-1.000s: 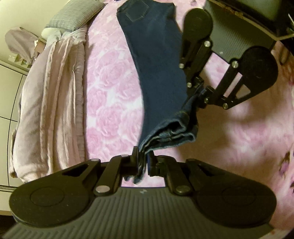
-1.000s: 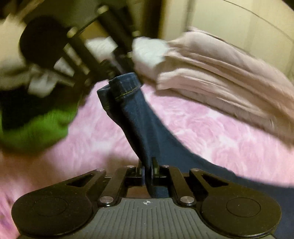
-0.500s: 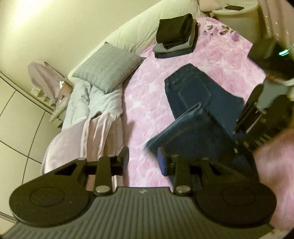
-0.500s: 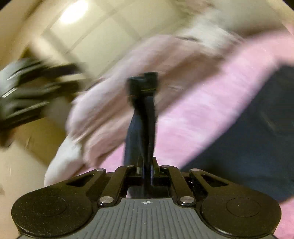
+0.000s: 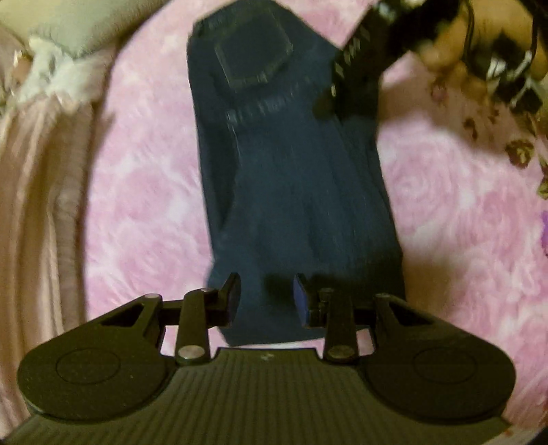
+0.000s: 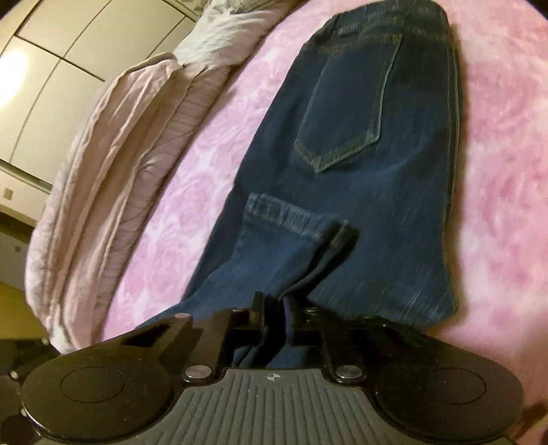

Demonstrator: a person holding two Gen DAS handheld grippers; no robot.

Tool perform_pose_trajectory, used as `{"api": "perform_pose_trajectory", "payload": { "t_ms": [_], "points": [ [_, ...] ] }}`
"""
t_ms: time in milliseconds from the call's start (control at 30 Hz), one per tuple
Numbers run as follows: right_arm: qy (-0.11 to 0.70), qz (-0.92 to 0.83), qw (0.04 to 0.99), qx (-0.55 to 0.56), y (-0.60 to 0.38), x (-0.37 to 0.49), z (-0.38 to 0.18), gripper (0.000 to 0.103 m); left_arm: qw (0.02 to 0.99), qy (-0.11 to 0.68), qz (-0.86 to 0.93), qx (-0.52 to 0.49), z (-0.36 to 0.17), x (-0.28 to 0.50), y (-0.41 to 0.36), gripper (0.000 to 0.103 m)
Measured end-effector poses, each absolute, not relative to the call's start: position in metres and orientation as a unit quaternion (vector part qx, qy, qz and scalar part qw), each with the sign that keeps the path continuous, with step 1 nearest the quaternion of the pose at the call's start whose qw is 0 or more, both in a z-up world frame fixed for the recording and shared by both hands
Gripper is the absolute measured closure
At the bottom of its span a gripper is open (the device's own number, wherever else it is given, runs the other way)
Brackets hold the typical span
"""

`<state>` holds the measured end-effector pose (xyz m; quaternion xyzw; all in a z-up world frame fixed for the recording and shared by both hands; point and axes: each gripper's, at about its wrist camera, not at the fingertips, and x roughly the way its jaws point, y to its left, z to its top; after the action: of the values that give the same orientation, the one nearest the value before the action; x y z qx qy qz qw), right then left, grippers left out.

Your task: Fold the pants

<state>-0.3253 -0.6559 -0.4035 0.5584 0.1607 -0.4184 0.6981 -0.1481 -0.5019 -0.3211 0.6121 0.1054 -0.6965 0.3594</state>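
Dark blue jeans [image 5: 298, 178] lie folded lengthwise on a pink rose-patterned bedspread [image 5: 144, 191], back pocket up at the far end. The leg part is folded over, its hem [image 6: 284, 215] resting just below the back pocket [image 6: 346, 109]. My left gripper [image 5: 267, 301] hovers open above the near fold, fingers apart with only denim behind them. My right gripper [image 6: 275, 308] is shut on a fold of the jeans [image 6: 394, 205] near the hem. The right gripper's body [image 5: 356, 72] and a hand show blurred at the top right of the left wrist view.
A crumpled pale pink blanket [image 6: 113, 164] runs along the left side of the bed, with a grey pillow [image 5: 58, 24] beyond it. Cream wardrobe doors [image 6: 51, 51] stand behind. Pink bedspread [image 6: 507, 171] stretches to the right of the jeans.
Both grippers carried the leg hem up over the jeans. The left gripper let go and opened, then dropped low over the near fold. The right gripper still holds the denim.
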Motion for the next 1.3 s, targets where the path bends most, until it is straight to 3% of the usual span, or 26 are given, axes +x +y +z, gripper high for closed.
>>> {"api": "perform_pose_trajectory", "payload": {
  "t_ms": [300,433,467,667,767,967,1000,1033,1067,1300],
  "points": [
    [0.197,-0.464,0.706,0.497,-0.613,-0.323,-0.387,0.092,0.337,0.144,-0.714,0.596,-0.387,-0.127,-0.517,0.076],
    [0.185,-0.481,0.709,0.482,-0.575,-0.318,-0.370,0.063,0.340,0.149,-0.723,0.583,-0.384,-0.116,-0.502,0.076],
    [0.179,-0.484,0.713,0.475,-0.570,-0.316,-0.365,0.061,0.342,0.150,-0.728,0.575,-0.378,-0.113,-0.499,0.075],
    [0.164,-0.507,0.711,0.459,-0.594,-0.311,-0.368,0.058,0.385,0.168,-0.750,0.511,-0.354,-0.102,-0.503,0.076],
    [0.170,-0.514,0.703,0.461,-0.626,-0.309,-0.388,0.057,0.368,0.180,-0.745,0.526,-0.373,-0.109,-0.504,0.075],
    [0.172,-0.529,0.664,0.501,-0.656,-0.309,-0.410,0.059,0.378,0.173,-0.736,0.534,-0.388,-0.116,-0.498,0.075],
    [0.165,-0.528,0.662,0.506,-0.656,-0.310,-0.409,0.068,0.381,0.173,-0.738,0.530,-0.383,-0.116,-0.497,0.075],
    [0.157,-0.531,0.659,0.509,-0.656,-0.312,-0.407,0.091,0.379,0.174,-0.740,0.528,-0.379,-0.117,-0.495,0.075],
    [0.154,-0.534,0.660,0.506,-0.656,-0.312,-0.400,0.095,0.377,0.173,-0.742,0.527,-0.376,-0.118,-0.492,0.075],
    [0.092,-0.455,0.775,0.429,-0.665,-0.289,-0.313,0.098,0.390,0.130,-0.753,0.514,-0.350,-0.124,-0.469,0.075]
  ]
}}
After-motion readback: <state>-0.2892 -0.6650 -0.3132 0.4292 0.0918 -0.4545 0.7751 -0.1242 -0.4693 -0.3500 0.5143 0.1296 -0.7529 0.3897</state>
